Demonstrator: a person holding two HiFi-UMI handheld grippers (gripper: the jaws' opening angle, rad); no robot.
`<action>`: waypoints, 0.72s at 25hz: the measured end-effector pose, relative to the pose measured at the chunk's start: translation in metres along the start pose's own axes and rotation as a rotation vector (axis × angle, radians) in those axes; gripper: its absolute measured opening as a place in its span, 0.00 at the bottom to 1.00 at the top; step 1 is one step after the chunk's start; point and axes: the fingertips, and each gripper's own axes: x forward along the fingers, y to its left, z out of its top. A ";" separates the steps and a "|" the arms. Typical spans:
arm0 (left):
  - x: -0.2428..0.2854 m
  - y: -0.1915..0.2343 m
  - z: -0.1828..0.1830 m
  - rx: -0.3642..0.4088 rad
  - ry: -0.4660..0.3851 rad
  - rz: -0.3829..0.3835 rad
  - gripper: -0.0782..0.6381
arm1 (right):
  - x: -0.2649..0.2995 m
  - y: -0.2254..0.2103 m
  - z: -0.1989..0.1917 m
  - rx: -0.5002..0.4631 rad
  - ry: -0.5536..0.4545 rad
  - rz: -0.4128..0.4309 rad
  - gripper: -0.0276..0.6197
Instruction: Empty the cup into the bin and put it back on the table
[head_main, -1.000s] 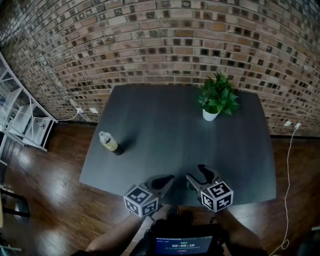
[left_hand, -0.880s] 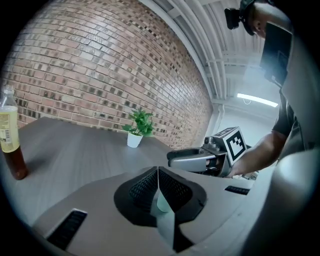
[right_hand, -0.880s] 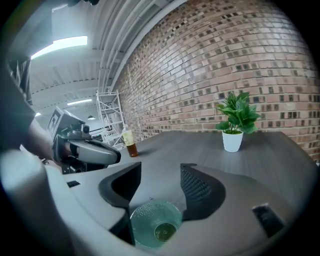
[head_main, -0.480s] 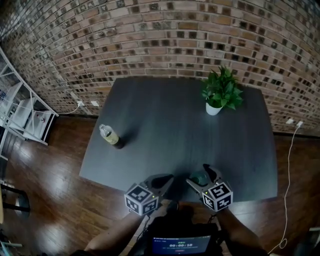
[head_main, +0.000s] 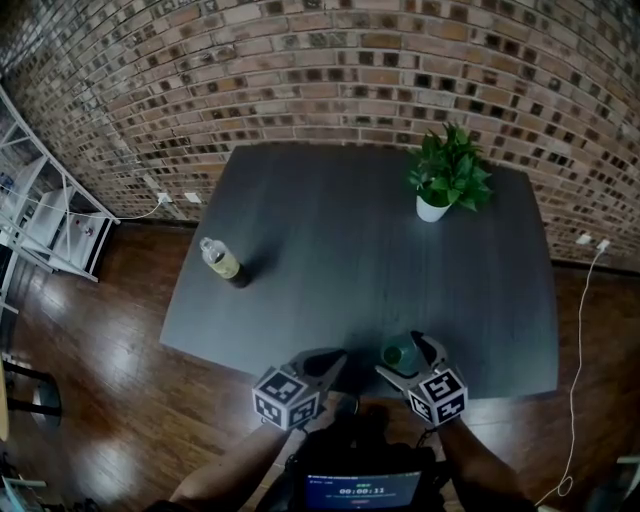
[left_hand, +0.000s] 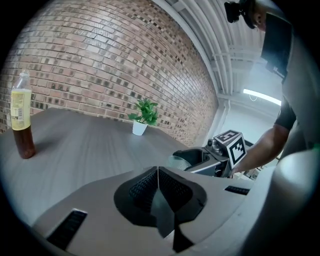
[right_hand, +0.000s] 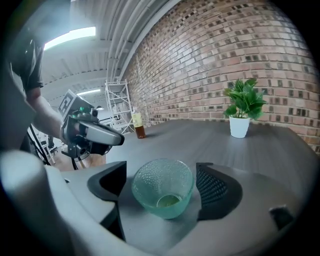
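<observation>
A clear green glass cup (head_main: 399, 353) stands upright on the dark table (head_main: 350, 250) near its front edge. In the right gripper view the cup (right_hand: 162, 187) sits between the jaws with a gap on each side. My right gripper (head_main: 405, 358) is open; its jaws have just been opening, with the cup still between them, untouched. My left gripper (head_main: 322, 362) hangs at the table's front edge, left of the cup, shut with nothing in it. In the left gripper view the closed fingertips (left_hand: 157, 172) meet, and the cup (left_hand: 178, 161) and right gripper (left_hand: 215, 157) show to the right.
A bottle with a yellow label (head_main: 222, 262) stands near the table's left edge. A potted plant (head_main: 445, 180) is at the back right. A white metal shelf (head_main: 40, 220) stands on the wooden floor to the left, a white cable (head_main: 580, 300) to the right. A brick wall lies behind.
The right jaws have spread apart from the cup, which now stands free on the table. Both grippers have sunk a little toward the front edge.
</observation>
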 end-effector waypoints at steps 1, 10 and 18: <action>0.001 0.000 -0.003 0.002 0.004 0.006 0.11 | 0.000 0.000 -0.002 -0.004 0.001 0.002 0.73; 0.017 0.005 -0.020 0.025 0.017 0.043 0.11 | 0.011 -0.001 -0.021 -0.010 0.041 0.004 0.73; 0.026 0.005 -0.031 0.023 0.040 0.047 0.11 | 0.015 -0.004 -0.022 -0.019 0.036 -0.012 0.73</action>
